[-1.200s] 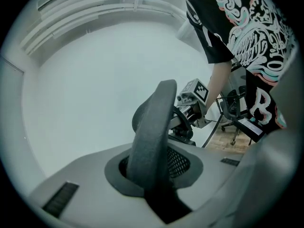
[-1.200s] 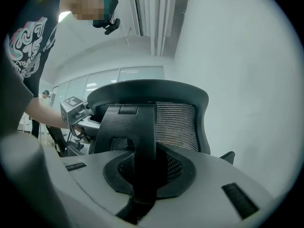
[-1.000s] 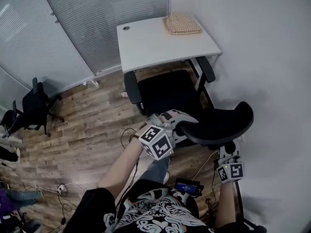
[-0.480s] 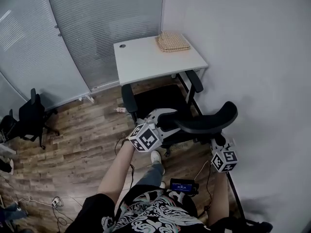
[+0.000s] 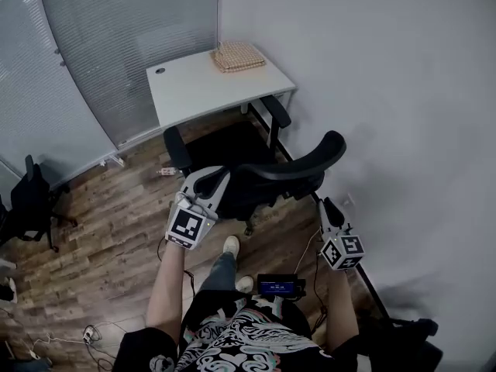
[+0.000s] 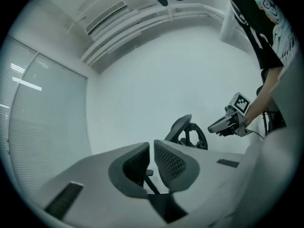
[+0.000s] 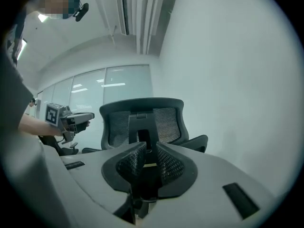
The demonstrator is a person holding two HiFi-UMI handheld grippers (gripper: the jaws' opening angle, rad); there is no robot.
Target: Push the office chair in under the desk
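Observation:
A black office chair stands in front of the white desk point(image 5: 194, 91), its seat point(image 5: 225, 149) by the desk's front edge and its backrest point(image 5: 294, 165) toward me. My left gripper point(image 5: 208, 183) sits close beside the backrest's left end; whether it touches I cannot tell. Its jaws point(image 6: 152, 158) are closing to a thin slit with nothing between them. My right gripper point(image 5: 325, 206) hangs behind the backrest's right end, apart from it. Its jaws point(image 7: 148, 158) are opening, with nothing between them, and they face the mesh backrest point(image 7: 142, 120).
A woven mat point(image 5: 239, 56) lies on the desk's far corner. A white wall runs along the right and glass partitions stand behind the desk. Another black chair point(image 5: 35, 200) stands at far left. Cables point(image 5: 85, 335) trail over the wooden floor near my feet.
The view has pulled back from the desk and chair. Both grippers have come away from the backrest's rim. The right one, earlier tucked under it, now hangs free.

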